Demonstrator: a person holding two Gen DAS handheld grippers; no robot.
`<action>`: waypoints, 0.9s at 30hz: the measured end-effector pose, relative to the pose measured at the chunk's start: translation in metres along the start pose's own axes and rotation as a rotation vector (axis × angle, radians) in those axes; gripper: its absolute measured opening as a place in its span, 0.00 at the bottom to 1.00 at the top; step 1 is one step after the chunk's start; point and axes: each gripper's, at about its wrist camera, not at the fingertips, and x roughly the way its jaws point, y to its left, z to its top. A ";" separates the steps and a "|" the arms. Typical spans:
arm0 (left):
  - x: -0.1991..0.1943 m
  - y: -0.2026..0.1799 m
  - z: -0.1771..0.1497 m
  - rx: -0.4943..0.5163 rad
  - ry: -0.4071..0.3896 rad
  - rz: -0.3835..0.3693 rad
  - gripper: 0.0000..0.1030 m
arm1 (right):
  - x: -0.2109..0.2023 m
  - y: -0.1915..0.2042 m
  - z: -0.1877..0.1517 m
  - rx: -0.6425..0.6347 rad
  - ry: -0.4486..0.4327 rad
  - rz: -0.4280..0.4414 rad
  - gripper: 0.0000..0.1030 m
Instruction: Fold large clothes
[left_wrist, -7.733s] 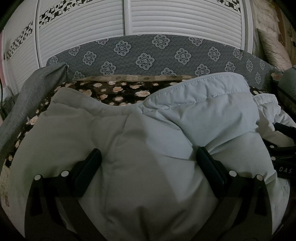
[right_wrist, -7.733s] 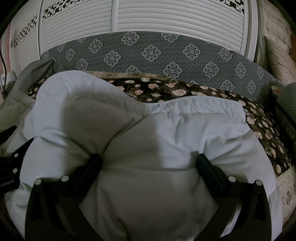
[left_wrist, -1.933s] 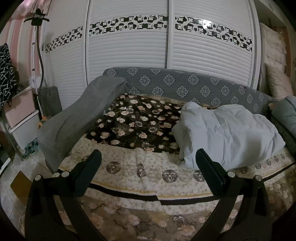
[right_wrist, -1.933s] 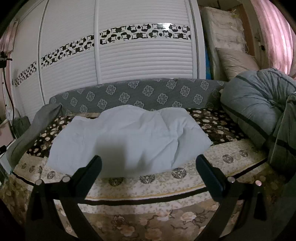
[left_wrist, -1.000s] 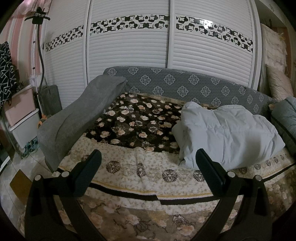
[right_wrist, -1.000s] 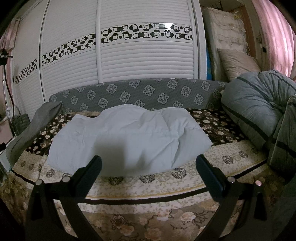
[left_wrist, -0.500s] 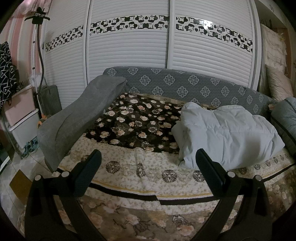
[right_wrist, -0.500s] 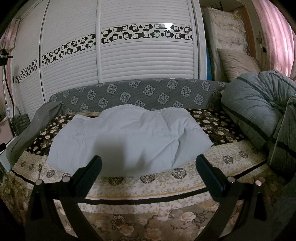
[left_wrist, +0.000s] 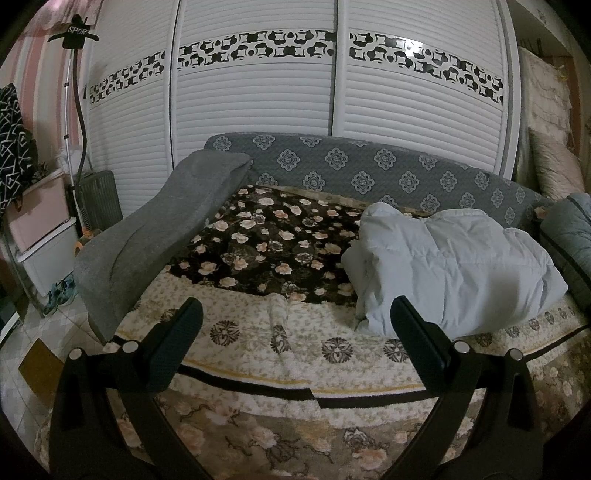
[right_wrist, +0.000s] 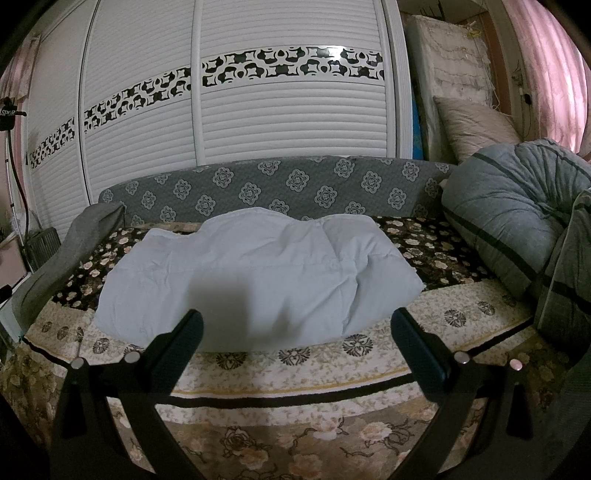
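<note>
A pale blue padded garment (left_wrist: 454, 266) lies folded into a thick bundle on the right half of the flowered bed cover (left_wrist: 258, 243). In the right wrist view the same folded garment (right_wrist: 258, 273) sits straight ahead, near the bed's front edge. My left gripper (left_wrist: 295, 332) is open and empty, held back from the bed and left of the bundle. My right gripper (right_wrist: 295, 336) is also open and empty, hanging in front of the bundle without touching it.
A grey cushion (left_wrist: 155, 236) leans along the bed's left side. A grey striped duvet (right_wrist: 517, 229) is piled at the right. The patterned headboard (left_wrist: 369, 173) and white slatted wardrobe doors (left_wrist: 258, 92) stand behind. Storage boxes (left_wrist: 40, 236) stand on the floor at left.
Since 7.7 s ago both grippers have drawn back from on top of the garment to well in front of the bed. Over the last second nothing has visibly moved.
</note>
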 end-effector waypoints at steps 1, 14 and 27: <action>0.001 0.000 0.000 0.001 -0.001 -0.001 0.97 | 0.000 0.000 0.000 0.000 0.000 0.000 0.98; -0.001 -0.001 -0.001 0.000 0.000 0.000 0.97 | 0.000 0.000 0.000 -0.001 0.002 0.000 0.98; 0.003 0.000 0.000 0.005 0.004 -0.009 0.97 | 0.002 -0.003 0.000 -0.006 0.007 0.006 0.98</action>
